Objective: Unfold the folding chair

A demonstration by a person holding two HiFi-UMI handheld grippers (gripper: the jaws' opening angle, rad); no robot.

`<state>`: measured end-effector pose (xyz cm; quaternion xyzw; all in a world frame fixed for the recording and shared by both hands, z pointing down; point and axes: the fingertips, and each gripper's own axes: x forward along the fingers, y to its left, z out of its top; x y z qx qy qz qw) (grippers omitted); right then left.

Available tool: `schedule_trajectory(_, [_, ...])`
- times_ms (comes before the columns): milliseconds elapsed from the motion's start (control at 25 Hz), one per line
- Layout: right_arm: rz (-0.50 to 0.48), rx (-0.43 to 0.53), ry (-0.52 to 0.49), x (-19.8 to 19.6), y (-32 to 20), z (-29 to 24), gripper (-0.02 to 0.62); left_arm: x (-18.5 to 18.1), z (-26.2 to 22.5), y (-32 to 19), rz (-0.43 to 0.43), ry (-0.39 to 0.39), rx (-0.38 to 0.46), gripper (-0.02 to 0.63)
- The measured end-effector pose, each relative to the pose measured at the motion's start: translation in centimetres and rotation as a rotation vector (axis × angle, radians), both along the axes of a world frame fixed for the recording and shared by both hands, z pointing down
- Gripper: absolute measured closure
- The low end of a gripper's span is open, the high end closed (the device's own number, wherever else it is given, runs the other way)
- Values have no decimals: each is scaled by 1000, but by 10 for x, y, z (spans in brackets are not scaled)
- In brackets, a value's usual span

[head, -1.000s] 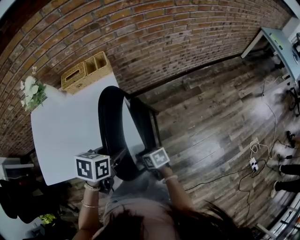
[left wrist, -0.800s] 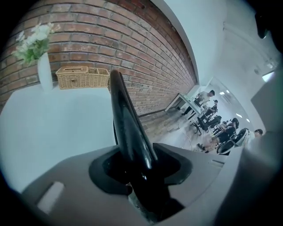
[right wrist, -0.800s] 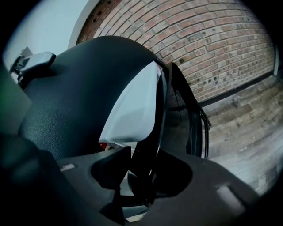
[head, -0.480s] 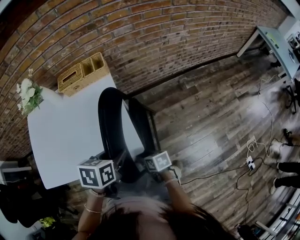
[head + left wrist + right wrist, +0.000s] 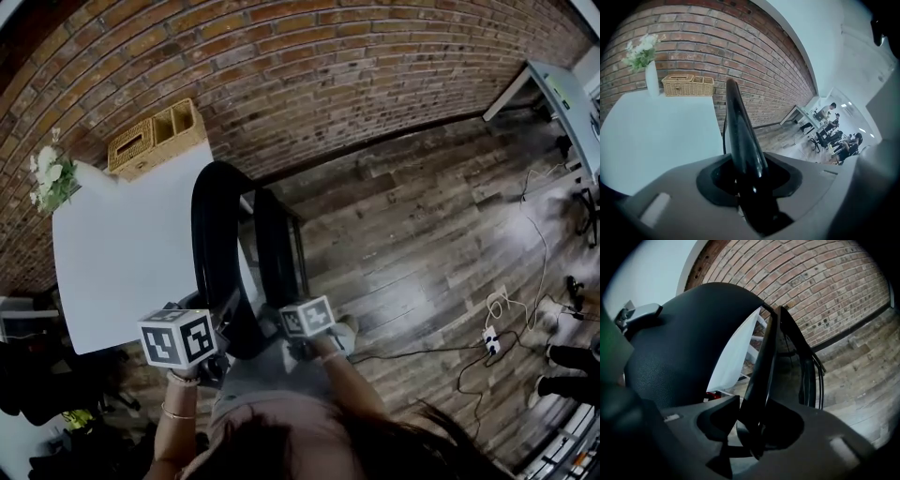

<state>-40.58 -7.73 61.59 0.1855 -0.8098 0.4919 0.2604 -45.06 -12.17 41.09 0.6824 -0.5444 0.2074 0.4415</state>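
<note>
The folded black chair (image 5: 214, 246) stands on its legs between the white table and me. Its curved panel (image 5: 739, 130) and its thin second panel (image 5: 762, 363) lie close together. My left gripper (image 5: 217, 330) is at the near end of the curved panel; its jaws have just been closing and now press on that edge (image 5: 751, 187). My right gripper (image 5: 283, 326) has also just been closing, and the thin panel's edge is clamped between its jaws (image 5: 754, 425). In the right gripper view, the broad textured black surface (image 5: 677, 345) fills the left.
The white table (image 5: 117, 258) touches the chair's left side. It carries a wicker basket (image 5: 155, 139) and a vase of flowers (image 5: 45, 176) by the brick wall (image 5: 328, 84). Cables and a power strip (image 5: 487, 337) lie on the wooden floor at the right. A desk (image 5: 562, 89) stands at the far right.
Both grippers have closed on the chair's near edges and shifted a little with it. The chair stays folded.
</note>
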Motion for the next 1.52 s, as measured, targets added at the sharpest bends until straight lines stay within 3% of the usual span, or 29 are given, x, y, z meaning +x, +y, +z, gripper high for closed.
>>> schedule_trajectory(440, [51, -67, -106, 74, -19, -12, 469, 52, -9, -13, -28, -39, 9, 483])
schedule_trajectory(960, [77, -149, -168, 131, -36, -10, 477, 117, -14, -30, -4, -60, 23, 468])
schedule_trajectory(1520, [-37, -118, -159, 175, -60, -12, 476, 156, -21, -45, -138, -68, 67, 465])
